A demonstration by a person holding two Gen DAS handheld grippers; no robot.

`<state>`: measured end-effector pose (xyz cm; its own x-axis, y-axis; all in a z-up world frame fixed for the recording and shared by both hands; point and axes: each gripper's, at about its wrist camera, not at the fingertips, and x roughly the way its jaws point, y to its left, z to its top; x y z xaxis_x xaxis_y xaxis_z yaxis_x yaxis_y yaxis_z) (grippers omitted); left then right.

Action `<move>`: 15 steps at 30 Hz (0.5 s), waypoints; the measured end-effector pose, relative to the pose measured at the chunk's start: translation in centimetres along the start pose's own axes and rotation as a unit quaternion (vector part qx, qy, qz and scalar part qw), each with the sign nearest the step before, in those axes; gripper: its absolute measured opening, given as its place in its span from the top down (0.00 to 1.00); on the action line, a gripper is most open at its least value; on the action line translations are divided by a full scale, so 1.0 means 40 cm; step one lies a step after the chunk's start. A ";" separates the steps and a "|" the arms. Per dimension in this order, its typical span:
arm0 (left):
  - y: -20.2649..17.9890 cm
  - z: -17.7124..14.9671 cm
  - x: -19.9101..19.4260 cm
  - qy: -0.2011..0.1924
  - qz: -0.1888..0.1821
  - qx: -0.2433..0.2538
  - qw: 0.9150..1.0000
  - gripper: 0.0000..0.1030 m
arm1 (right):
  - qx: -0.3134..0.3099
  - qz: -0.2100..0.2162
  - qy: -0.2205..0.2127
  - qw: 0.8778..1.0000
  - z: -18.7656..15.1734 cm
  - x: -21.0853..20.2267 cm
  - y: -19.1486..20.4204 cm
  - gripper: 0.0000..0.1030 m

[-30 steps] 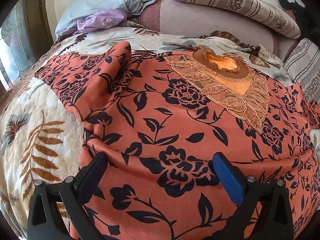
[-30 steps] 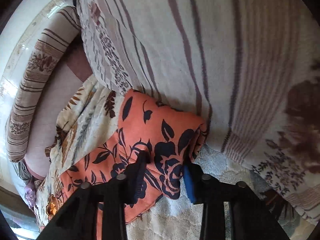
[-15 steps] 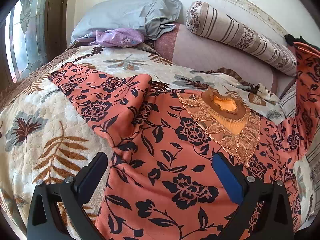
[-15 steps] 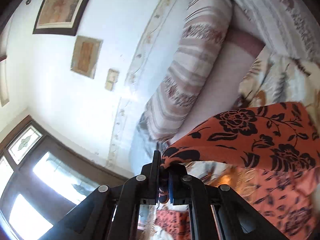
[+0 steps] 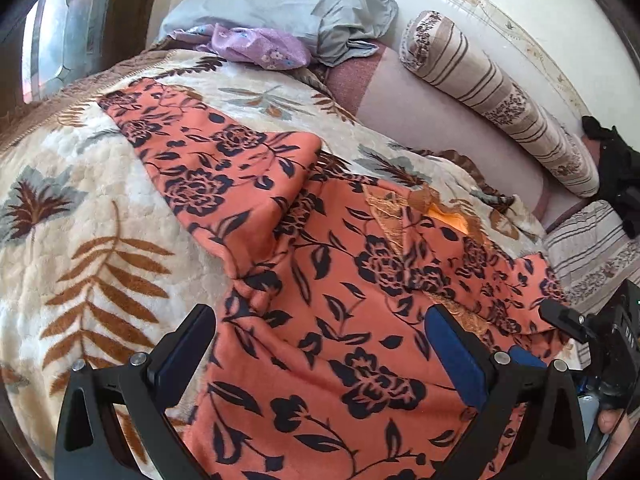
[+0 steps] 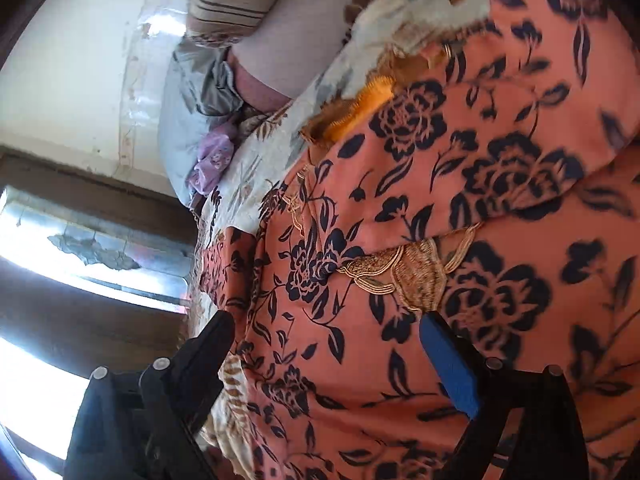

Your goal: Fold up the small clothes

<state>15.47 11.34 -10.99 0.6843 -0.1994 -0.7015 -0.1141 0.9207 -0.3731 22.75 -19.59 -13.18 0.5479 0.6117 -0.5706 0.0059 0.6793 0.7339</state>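
Observation:
An orange garment with a black flower print lies spread on a cream leaf-patterned blanket. Its left sleeve lies out to the upper left. Its right sleeve is folded over the chest and covers most of the gold embroidered neckline. My left gripper is open and empty just above the garment's body. My right gripper is open and empty over the same garment; in the left wrist view it shows at the right edge.
A grey pillow and a purple cloth lie at the bed's head. A striped bolster rests on a mauve cushion. A striped pillow lies right. A window is on the left.
The right gripper carried the right sleeve up and over onto the chest, then opened and let it go. The left gripper pulled back and stayed open.

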 end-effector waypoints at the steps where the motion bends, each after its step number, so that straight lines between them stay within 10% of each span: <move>1: -0.008 -0.002 0.004 0.008 -0.021 -0.004 1.000 0.00 | -0.029 -0.018 -0.011 0.999 0.001 -0.037 0.006 0.07; 8: -0.108 0.071 0.091 0.077 -0.156 -0.059 0.983 0.00 | -0.083 -0.078 -0.043 0.993 -0.017 -0.207 -0.104 0.07; 12: -0.159 0.107 0.216 0.128 -0.175 -0.113 0.970 0.02 | -0.070 -0.057 -0.060 0.994 -0.027 -0.227 -0.146 0.07; 15: -0.162 0.108 0.309 0.172 -0.154 -0.143 0.962 0.24 | -0.072 -0.029 -0.060 0.995 -0.023 -0.235 -0.150 0.07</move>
<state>27.76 4.38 -14.62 0.4445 -0.5926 -0.6718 -0.1715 0.6798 -0.7131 16.81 -29.04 -12.55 0.6454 0.5229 -0.5568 -0.0746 0.7686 0.6353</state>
